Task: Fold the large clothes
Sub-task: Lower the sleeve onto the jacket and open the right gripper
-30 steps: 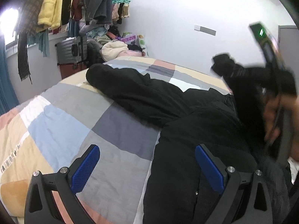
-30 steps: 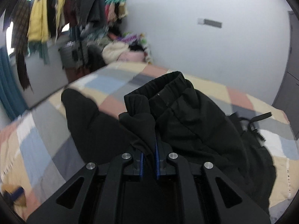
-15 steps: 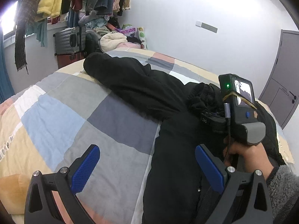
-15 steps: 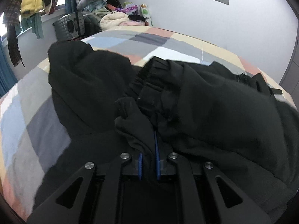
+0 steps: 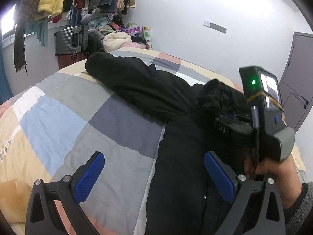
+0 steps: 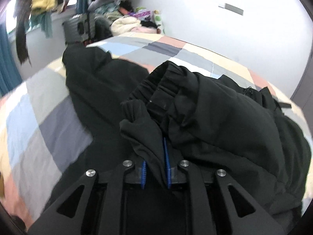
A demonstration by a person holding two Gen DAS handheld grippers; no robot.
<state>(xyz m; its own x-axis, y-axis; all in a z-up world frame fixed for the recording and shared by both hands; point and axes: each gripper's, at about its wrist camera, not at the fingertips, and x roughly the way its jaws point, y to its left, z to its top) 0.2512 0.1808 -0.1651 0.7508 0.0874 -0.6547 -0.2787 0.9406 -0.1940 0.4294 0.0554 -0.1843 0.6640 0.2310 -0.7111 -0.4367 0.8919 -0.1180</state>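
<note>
My left gripper (image 5: 154,178) is released, its blue pads (image 5: 89,178) spread wide apart and touching nothing; one hangs over the checked quilt (image 5: 64,117), the other over the black jacket (image 5: 185,156). My right gripper (image 6: 155,164) is clenched on a bunched fold of that jacket (image 6: 215,129), the cloth squeezed between the blue pads (image 6: 166,166). In the left wrist view, my right gripper (image 5: 260,121) sits at about 3 o'clock, gripped by my hand (image 5: 273,174).

The grey suitcase (image 5: 70,41) stands shut at 11 o'clock, beside the bed; I cannot tell what is in it.

The jacket lies on the quilt, one sleeve (image 5: 127,80) stretched toward 11 o'clock. The other sleeve's gathered elastic cuff (image 6: 156,84) is lifted over the body, which is rumpled.
</note>
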